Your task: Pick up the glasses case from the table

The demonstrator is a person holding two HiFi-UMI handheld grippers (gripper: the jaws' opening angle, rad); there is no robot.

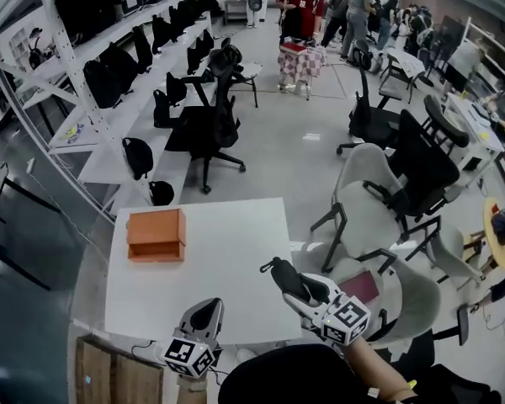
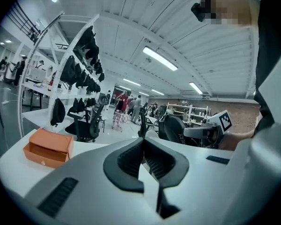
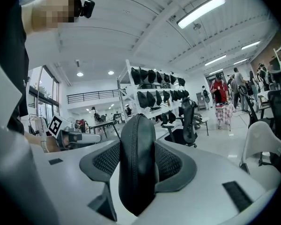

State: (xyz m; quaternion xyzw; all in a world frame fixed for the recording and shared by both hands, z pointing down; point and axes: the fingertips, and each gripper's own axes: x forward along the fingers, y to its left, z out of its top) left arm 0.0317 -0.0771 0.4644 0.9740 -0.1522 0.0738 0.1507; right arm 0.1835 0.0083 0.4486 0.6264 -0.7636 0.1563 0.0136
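The glasses case (image 3: 137,163) is black, with a zipper line that runs along its edge. It stands on its narrow side between the two jaws of the right gripper (image 3: 139,149). These jaws are about half spread and both dark pads press on the sides of the case, so the case is pinched firmly. The top of the case rises above the pads; its lower end goes down behind the grey body of the gripper and is not seen.

In the head view the right gripper (image 1: 299,289) is over the near right corner of the white table (image 1: 236,225), and the case (image 1: 286,280) shows there only as a dark shape at the front of the jaws. Whether it touches the table top I cannot tell from this view.

The left gripper (image 2: 143,146) has its jaws pressed together at the tips, and nothing is between them. In the head view the left gripper (image 1: 204,316) is at the near edge of the table, well apart from the case.

An orange box (image 1: 156,235) lies on the left part of the table, far from both grippers. Behind the table there are black office chairs (image 1: 210,129) and shelves with dark bags.
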